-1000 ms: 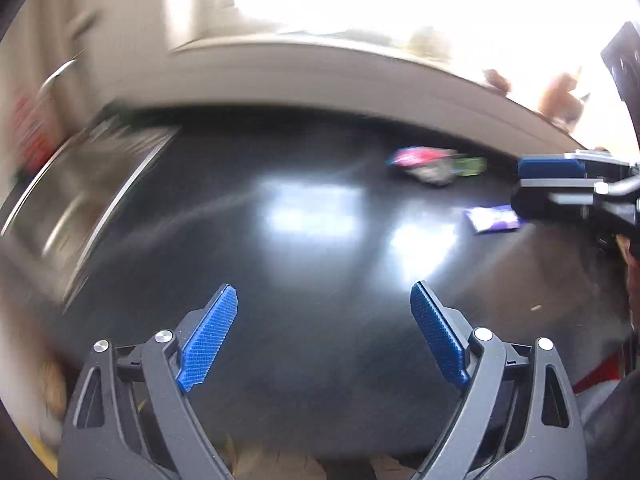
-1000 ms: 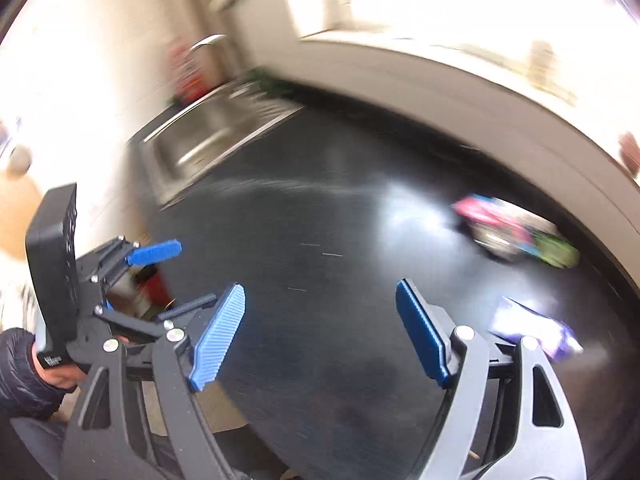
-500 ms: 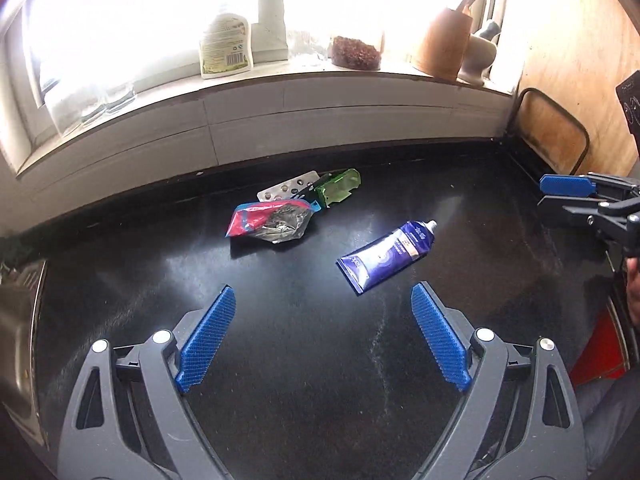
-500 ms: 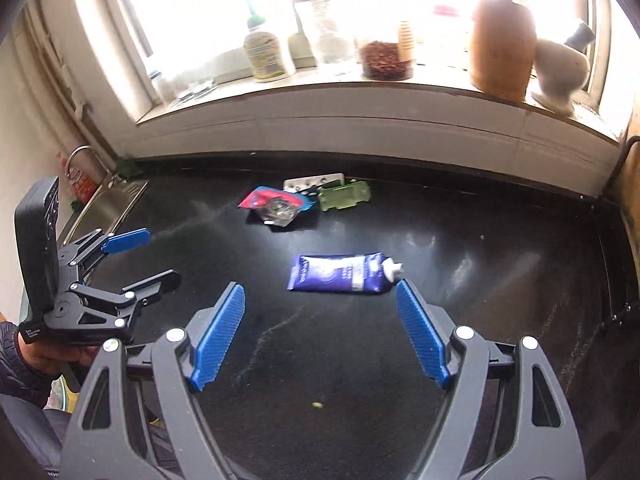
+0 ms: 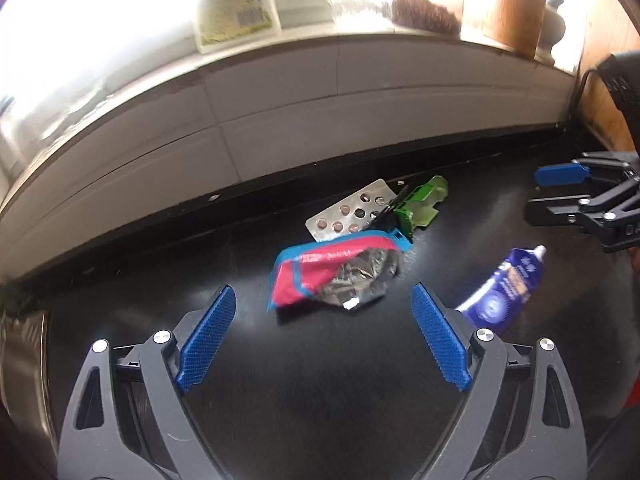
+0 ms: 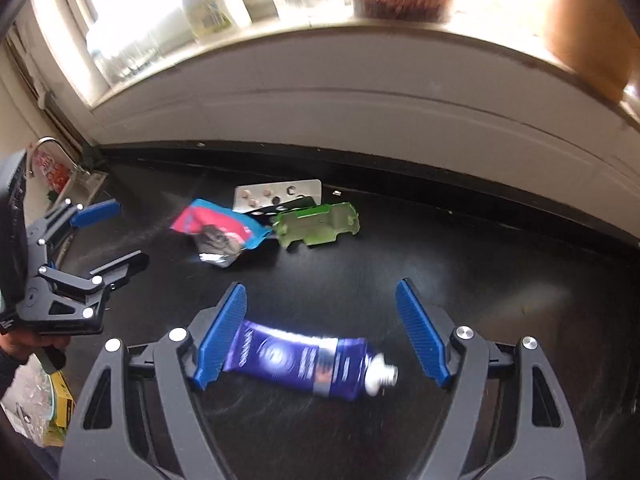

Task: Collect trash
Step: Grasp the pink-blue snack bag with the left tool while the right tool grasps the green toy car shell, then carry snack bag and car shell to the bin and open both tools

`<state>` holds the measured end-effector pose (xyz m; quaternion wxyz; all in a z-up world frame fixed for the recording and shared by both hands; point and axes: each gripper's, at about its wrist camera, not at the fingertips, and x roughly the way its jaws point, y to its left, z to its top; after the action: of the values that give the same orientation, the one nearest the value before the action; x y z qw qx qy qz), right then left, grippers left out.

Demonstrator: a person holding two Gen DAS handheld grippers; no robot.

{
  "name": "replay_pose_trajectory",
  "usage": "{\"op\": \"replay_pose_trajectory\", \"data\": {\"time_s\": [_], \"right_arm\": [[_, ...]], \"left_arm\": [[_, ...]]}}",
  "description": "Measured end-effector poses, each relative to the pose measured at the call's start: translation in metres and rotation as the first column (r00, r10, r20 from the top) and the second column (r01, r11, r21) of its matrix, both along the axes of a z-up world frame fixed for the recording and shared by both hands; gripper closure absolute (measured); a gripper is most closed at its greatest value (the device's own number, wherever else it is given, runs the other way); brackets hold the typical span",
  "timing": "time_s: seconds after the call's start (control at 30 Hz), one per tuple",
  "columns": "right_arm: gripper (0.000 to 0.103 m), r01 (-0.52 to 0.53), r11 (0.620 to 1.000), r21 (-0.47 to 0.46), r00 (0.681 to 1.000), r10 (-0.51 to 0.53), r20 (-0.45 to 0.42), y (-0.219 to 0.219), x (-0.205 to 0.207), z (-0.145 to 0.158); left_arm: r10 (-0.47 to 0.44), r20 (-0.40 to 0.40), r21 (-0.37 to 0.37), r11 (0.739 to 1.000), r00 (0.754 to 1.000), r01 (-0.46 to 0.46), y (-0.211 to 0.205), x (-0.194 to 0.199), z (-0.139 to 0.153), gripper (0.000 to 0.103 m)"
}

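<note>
Both wide open, nothing held: right hand-held gripper (image 6: 320,332) straddles blue tube (image 6: 308,364) (not gripping), left hand-held gripper (image 5: 324,336) near pink wrapper (image 5: 332,276) on table (image 5: 320,400).

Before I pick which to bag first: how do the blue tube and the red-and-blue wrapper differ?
The blue tube is smooth and keeps a plump, long shape; the red-and-blue wrapper is crumpled and torn open, showing silver foil. The tube lies alone between the open fingers of the right hand-held gripper; the wrapper lies against the pill blister and green plastic piece. Both lie flat on the black counter, neither gripped.
</note>
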<state>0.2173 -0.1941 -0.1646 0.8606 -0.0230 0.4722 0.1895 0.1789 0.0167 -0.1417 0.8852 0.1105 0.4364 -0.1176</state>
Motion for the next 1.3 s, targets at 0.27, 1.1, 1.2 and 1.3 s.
{"op": "replay_pose_trajectory", "data": {"time_s": [0.27, 1.1, 1.2, 1.3], "right_arm": [[0.028, -0.033, 0.998, -0.056, 0.995, 0.028, -0.092, 0.016, 0.077, -0.057], [0.09, -0.061, 0.994, -0.091, 0.998, 0.063, 0.019, 0.006, 0.01, -0.004], [0.09, -0.057, 0.995, -0.087, 0.998, 0.06, 0.031, -0.001, -0.018, 0.012], [0.09, -0.06, 0.994, -0.092, 0.997, 0.064, 0.046, -0.005, -0.047, 0.02]], "left_arm": [[-0.111, -0.05, 0.014, 0.994, 0.993, 0.112, -0.007, 0.063, -0.049, 0.016], [0.002, -0.123, -0.115, 0.993, 0.992, -0.016, 0.003, -0.005, -0.009, 0.087], [0.073, -0.127, -0.108, 0.99, 0.989, -0.087, 0.002, -0.034, 0.006, 0.087], [0.122, -0.117, -0.099, 0.986, 0.986, -0.134, 0.005, -0.061, 0.018, 0.087]]}}
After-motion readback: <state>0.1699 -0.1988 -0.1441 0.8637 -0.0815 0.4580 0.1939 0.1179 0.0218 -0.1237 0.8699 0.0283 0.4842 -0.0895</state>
